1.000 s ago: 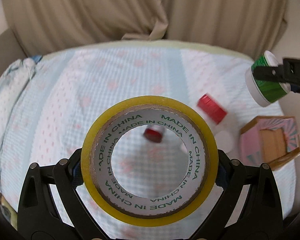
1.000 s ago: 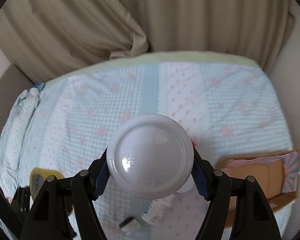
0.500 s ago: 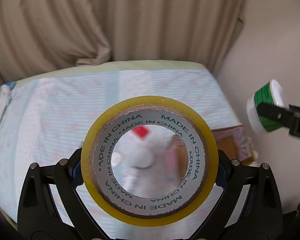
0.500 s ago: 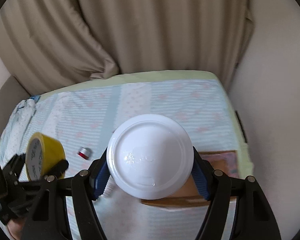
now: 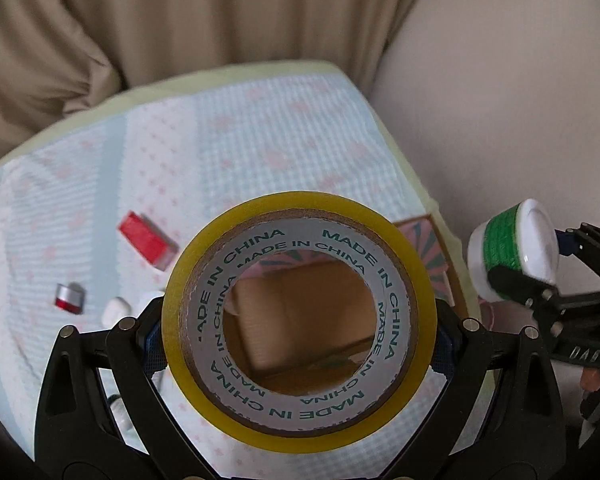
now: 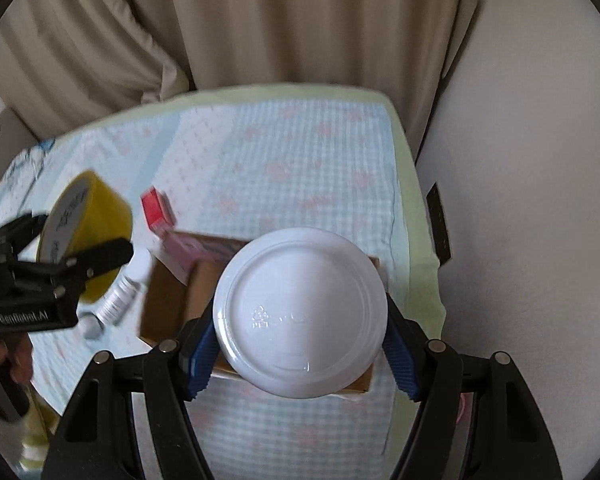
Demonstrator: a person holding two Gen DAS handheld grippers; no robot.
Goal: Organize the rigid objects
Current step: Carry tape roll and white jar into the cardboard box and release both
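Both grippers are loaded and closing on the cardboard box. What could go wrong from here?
1. The tape roll and the white jar are both aimed at the small cardboard box; lowering together, the grippers may collide.
2. The jar fills the right wrist view and hides much of the box, so a blind release might catch the rim.
3. The left gripper could clip the red-capped bottle beside the box.
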